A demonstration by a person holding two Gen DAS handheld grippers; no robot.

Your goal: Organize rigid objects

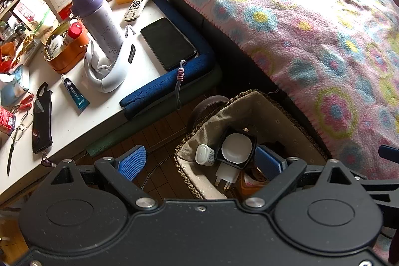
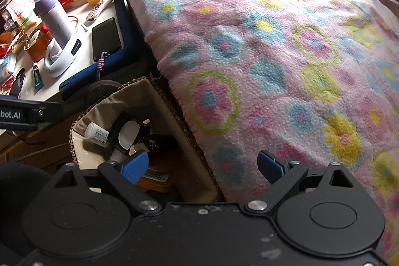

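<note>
Blanket [image 2: 274, 54] just beside basket [image 2: 159, 96]

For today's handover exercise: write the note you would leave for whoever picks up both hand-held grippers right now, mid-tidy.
Left hand-held gripper: open, empty, above the lined wicker basket on the floor.
Right hand-held gripper: open, empty, between the basket's edge and the floral blanket.
Done: the basket already holds a small white bottle, a white charger plug, a black holder with a white disc and a dark round tin.
Left: the desk still carries a lilac flask, remote control, black phone, blue tube and phone case.
</note>
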